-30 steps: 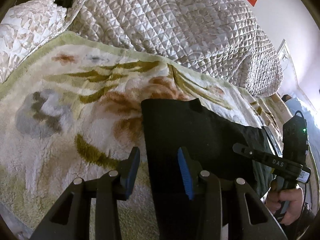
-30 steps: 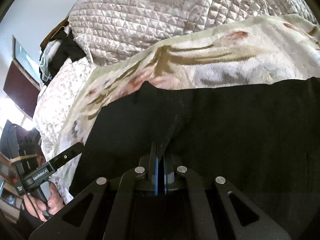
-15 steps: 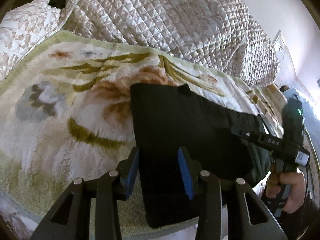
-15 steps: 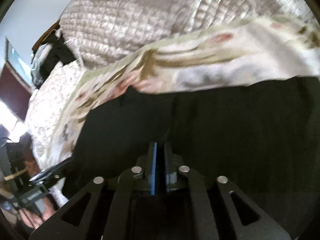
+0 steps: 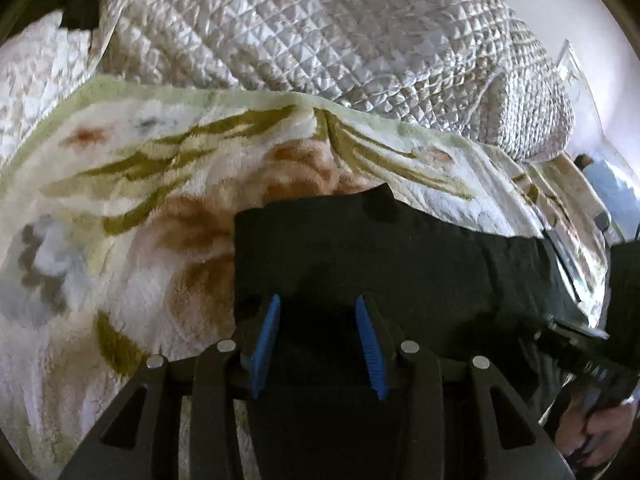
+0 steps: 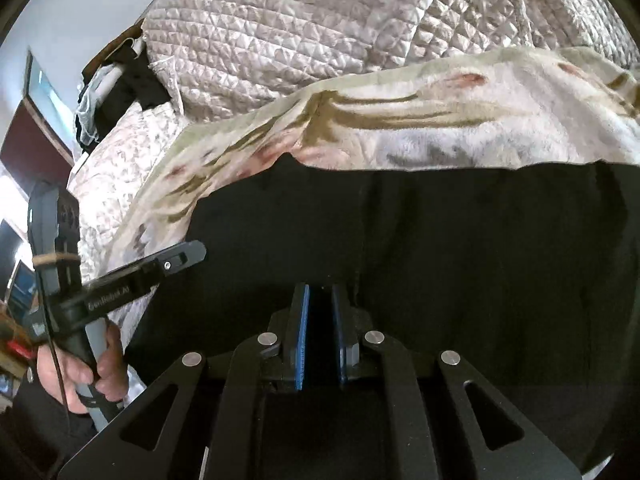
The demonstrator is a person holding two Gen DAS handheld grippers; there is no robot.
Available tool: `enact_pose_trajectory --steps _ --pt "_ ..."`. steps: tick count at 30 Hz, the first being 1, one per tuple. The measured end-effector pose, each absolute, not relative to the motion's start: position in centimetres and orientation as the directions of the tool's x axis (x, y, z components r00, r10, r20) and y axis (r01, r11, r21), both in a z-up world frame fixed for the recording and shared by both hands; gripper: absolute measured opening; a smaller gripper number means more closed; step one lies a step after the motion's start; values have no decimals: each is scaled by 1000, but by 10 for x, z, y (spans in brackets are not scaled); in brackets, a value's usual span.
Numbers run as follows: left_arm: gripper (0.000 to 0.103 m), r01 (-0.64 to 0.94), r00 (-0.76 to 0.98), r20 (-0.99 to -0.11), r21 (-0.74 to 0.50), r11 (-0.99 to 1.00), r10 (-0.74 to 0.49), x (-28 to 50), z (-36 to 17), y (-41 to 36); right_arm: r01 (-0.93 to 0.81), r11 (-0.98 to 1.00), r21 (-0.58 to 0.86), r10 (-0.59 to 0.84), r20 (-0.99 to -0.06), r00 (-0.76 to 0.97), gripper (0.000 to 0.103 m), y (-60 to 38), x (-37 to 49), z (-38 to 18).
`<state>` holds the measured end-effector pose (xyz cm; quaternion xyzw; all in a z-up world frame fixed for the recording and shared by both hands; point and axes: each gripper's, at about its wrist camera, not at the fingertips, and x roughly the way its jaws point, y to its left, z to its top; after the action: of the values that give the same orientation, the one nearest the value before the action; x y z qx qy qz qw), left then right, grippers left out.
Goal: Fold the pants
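Note:
Black pants (image 5: 360, 248) lie spread on a floral fleece blanket (image 5: 160, 184). My left gripper (image 5: 318, 300) hovers open over their left end, blue pads (image 5: 264, 336) apart, and nothing is pinched between them. In the right wrist view the pants (image 6: 480, 240) fill the lower half. My right gripper (image 6: 319, 288) sits low over the cloth with its jaws a narrow slit apart; the pads do not press on any fabric. The left gripper's finger (image 6: 160, 268) shows at the left, held by a hand (image 6: 100, 368).
A quilted silver-beige bedspread (image 5: 320, 40) is heaped behind the blanket (image 6: 440, 120). Dark clothes (image 6: 124, 88) hang at the bed's far left corner. The blanket's near edge runs just below both grippers.
My left gripper has slid right, from straddling the pants' left edge to over the black cloth. The right gripper's jaws have parted from fully shut to a narrow gap.

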<state>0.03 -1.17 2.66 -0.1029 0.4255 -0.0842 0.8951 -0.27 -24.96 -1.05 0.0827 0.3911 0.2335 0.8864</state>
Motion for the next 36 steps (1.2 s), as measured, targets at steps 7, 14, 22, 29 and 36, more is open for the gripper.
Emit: enact_pose_trajectory --steps 7,14,22,29,36 --pt "42 86 634 -729 -265 960 -258 -26 27 -14 -387 888 247 448 -652 612 11 -235 -32 -20" --pt "42 89 662 -717 -213 973 -218 -48 26 -23 -393 904 171 404 -646 648 13 -230 -52 -23" --pt "42 86 675 -706 -214 973 -215 -74 27 -23 -388 918 79 347 -632 693 21 -225 -74 -23" --pt "42 72 662 -726 -185 980 -186 -78 31 -26 -359 927 106 341 -636 693 30 -233 -78 -16" --pt "42 58 650 -744 -157 986 -157 -77 38 -32 -373 920 119 368 -585 722 30 -233 -85 -4"
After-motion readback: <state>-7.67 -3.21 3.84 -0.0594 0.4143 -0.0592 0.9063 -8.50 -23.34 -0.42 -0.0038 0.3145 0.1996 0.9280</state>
